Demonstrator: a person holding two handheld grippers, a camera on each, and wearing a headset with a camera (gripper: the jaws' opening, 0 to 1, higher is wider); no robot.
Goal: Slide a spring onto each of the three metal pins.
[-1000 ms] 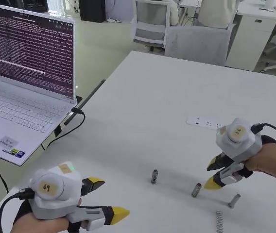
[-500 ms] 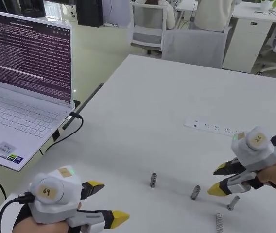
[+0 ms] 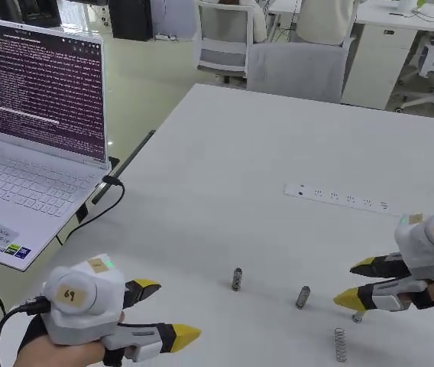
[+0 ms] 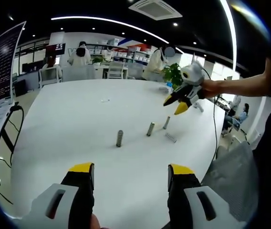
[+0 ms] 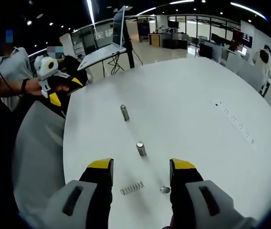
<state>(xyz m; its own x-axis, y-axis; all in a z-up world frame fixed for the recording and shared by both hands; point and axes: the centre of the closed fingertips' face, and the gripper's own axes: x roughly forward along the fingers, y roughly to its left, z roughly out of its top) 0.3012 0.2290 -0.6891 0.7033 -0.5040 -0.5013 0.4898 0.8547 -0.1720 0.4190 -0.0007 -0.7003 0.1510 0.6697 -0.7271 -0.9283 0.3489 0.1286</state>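
White office table (image 3: 278, 153), laptop (image 3: 34, 115) at its edge. Loose spring (image 5: 132, 188) flat on it, just ahead of the right gripper (image 3: 345, 284), jaws wide and empty, long axis crosswise to them; bare pin (image 5: 164, 190) upright just beside. Left gripper (image 3: 175, 309) likewise spread, empty, well apart

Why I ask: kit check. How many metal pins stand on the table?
3, in a row: left pin, middle pin, and right pin, partly hidden behind the right gripper.
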